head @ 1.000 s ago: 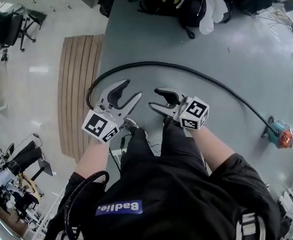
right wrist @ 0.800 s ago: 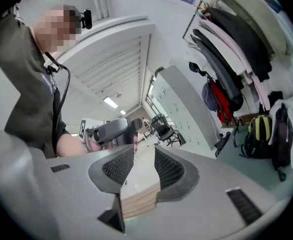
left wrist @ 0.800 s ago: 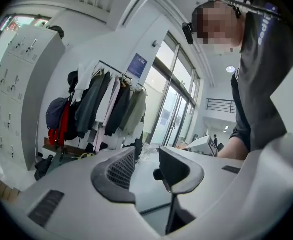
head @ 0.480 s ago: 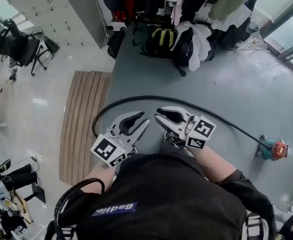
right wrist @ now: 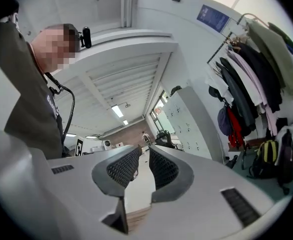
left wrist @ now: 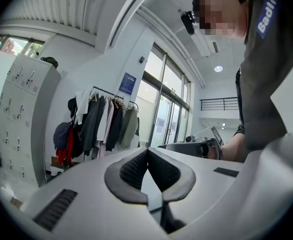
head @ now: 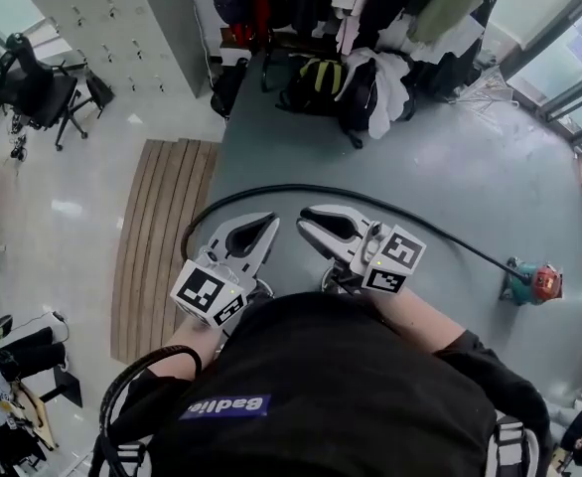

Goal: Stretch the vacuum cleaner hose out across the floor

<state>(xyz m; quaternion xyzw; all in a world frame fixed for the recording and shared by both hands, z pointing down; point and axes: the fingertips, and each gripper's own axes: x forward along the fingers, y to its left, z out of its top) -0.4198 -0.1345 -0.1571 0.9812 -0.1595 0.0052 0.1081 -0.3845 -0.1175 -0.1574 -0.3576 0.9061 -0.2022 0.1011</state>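
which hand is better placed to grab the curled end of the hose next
Left, probably. The hose's curled end lies on the side of the left gripper, by the wooden mat. Its jaws are shut on nothing, so they must open first.

Left gripper (head: 271, 221), right gripper (head: 304, 219) raised — jaws closing, empty.

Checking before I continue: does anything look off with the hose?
Yes: the hose lies in a bowed arc from the vacuum to a hooked bend beside the wooden mat, not stretched straight.
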